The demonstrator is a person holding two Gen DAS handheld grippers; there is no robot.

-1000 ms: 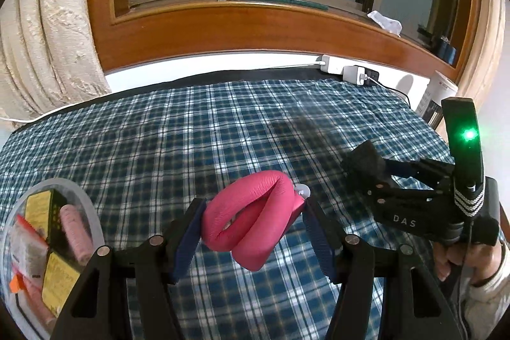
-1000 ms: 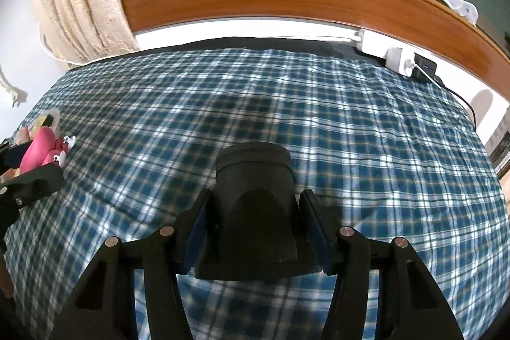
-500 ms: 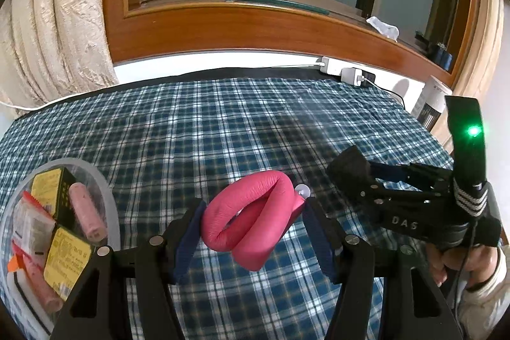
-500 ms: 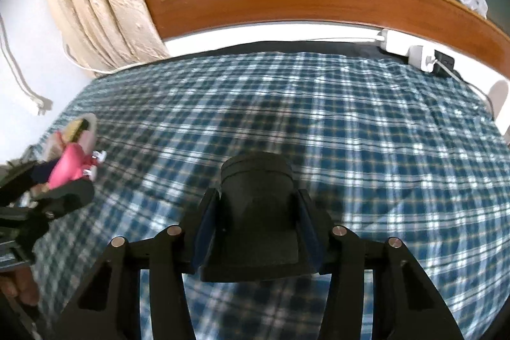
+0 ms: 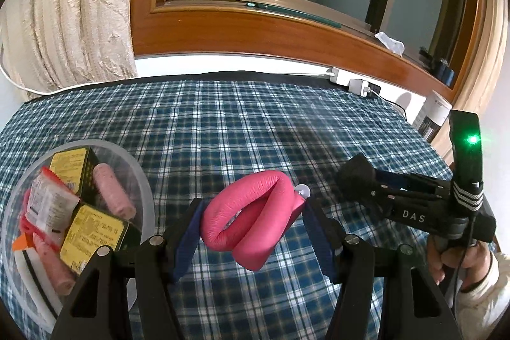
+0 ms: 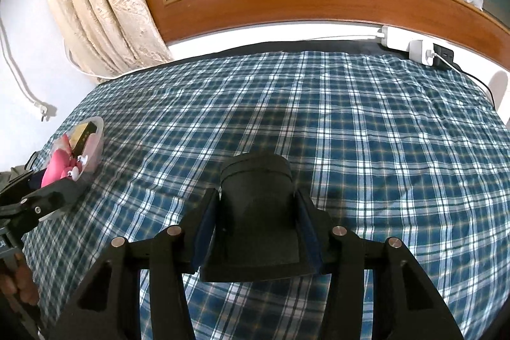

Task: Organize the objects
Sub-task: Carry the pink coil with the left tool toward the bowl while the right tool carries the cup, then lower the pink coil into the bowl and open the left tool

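My left gripper (image 5: 253, 230) is shut on a folded pink padded strap (image 5: 251, 215) with a small white cap at one end, held above the blue plaid cloth (image 5: 223, 129). Just left of it sits a clear round container (image 5: 145, 190) holding yellow-and-black boxes (image 5: 92, 239), pink rolls (image 5: 111, 191) and a red-edged packet. My right gripper (image 6: 255, 223) is shut on a black block with a rounded top (image 6: 255, 196). That gripper and block also show at the right of the left wrist view, held by a hand (image 5: 452, 260). From the right wrist view the container (image 6: 92, 136) is at far left.
The plaid cloth covers a bed below a wooden window frame (image 5: 255, 34). A cream curtain (image 5: 63, 15) hangs at back left. A white power strip with chargers (image 5: 353, 82) lies along the back edge. A white canister (image 5: 433, 113) stands at far right.
Both grippers have shifted left toward the container, which now shows more fully in the left wrist view and has come into the right wrist view. Both grips are unchanged.
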